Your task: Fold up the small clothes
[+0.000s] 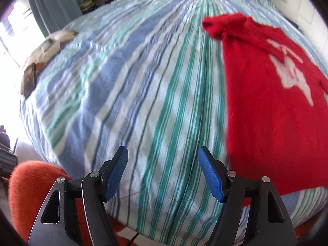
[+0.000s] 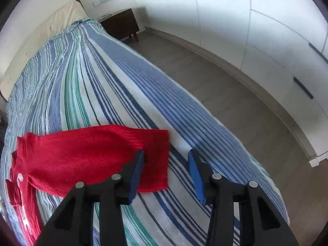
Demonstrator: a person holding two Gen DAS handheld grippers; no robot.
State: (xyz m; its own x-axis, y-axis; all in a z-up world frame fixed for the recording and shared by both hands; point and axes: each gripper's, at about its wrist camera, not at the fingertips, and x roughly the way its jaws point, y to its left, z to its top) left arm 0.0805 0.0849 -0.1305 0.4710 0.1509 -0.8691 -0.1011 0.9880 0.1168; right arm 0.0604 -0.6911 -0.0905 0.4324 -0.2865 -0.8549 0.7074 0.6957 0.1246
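The red sweater (image 1: 266, 110) is a fuzzy knitted cloth, matt, with ribbing at the cuff of its sleeve (image 2: 151, 143) and a white pattern knitted in. The bedspread (image 1: 143, 102) is a woven striped cloth, matt and slightly crinkled. The left gripper (image 1: 163, 173) and right gripper (image 2: 166, 174) are formed of matt black plastic; blue textured pads (image 1: 209, 174) and bright metal pins (image 2: 216, 176) are fitted. The nightstand (image 2: 121, 23) is of dark wood. The floor (image 2: 235, 106) is smooth and matt.

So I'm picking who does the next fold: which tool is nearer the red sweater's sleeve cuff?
Right. The right tool hangs open just above the red sweater's sleeve cuff. The left tool is over bare striped bedspread, beside the body.
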